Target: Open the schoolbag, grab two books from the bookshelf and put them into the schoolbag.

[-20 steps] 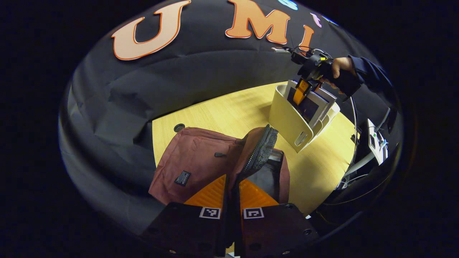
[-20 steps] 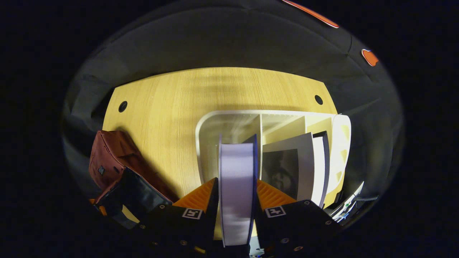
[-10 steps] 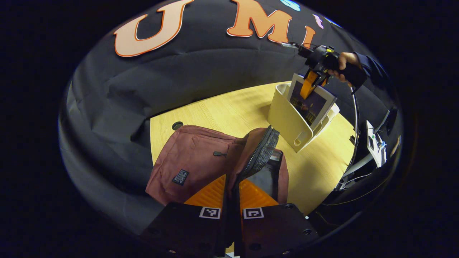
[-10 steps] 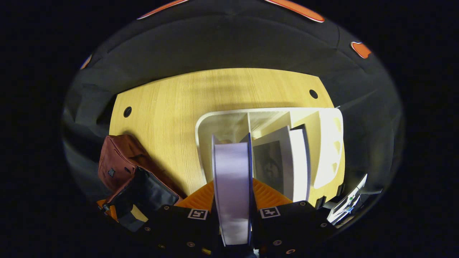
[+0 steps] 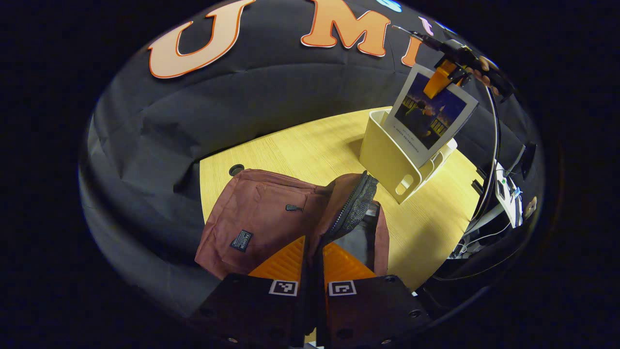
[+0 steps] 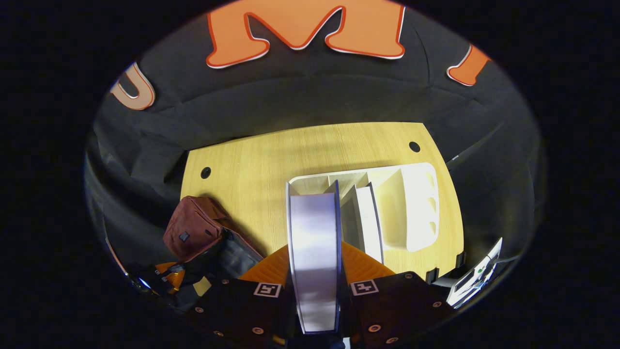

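A: Where did the right gripper stand with that first book?

B: Its fingers were pressed on either side of the book, gripping it by its top edge. In the left gripper view the book hung cover-out above the bookshelf, its lower corner near or just above the rim; I could not tell whether it touched. Held from the top like that, it could drop edge-first into the bag, I would judge.

A: And the left gripper?

B: Its fingers were nearly together, pinched on the edge of the schoolbag's flap, by the zip. The flap stood up off the bag, seemingly to keep the mouth open for the book.

A: Where was the schoolbag itself?

B: The schoolbag lay on the surface, apart from the bookshelf, its dark lining showing under the raised flap.

A: Anything left on the shelf?

B: A second book stood in a middle compartment, leaning on a divider. It would be the next one to fetch, so the task seemed under halfway
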Demonstrator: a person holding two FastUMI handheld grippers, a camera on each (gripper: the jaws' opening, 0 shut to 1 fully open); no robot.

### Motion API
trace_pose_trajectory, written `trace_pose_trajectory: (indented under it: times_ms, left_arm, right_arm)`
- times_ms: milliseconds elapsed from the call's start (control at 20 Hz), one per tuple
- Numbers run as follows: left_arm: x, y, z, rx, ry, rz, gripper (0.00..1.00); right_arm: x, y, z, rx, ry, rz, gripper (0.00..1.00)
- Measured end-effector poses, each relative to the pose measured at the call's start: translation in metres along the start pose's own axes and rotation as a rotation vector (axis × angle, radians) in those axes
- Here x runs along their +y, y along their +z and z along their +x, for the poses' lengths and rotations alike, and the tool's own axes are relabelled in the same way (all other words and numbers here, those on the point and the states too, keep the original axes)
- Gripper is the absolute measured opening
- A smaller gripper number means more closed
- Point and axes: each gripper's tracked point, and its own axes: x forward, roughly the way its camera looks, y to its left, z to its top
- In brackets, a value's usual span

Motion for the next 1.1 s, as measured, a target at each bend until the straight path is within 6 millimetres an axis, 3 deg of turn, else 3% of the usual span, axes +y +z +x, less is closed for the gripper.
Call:
trace_pose_trajectory:
  times_ms: [250,600,800,1100]
  left_arm:
    - [0.003,-0.002,0.002,0.011,-0.005,-0.018,0.08]
    - [0.003,0.003,0.002,0.029,0.003,-0.024,0.09]
    - [0.005,0.018,-0.001,0.027,0.016,-0.031,0.09]
    - [0.004,0.036,-0.008,0.015,0.031,-0.06,0.09]
  right_arm:
    - [0.007,-0.011,-0.026,-0.058,0.076,0.033,0.37]
    - [0.054,-0.044,-0.03,-0.086,0.262,0.04,0.37]
    - [0.084,-0.076,-0.015,-0.048,0.369,0.073,0.37]
    - [0.13,-0.129,0.025,-0.01,0.515,0.186,0.37]
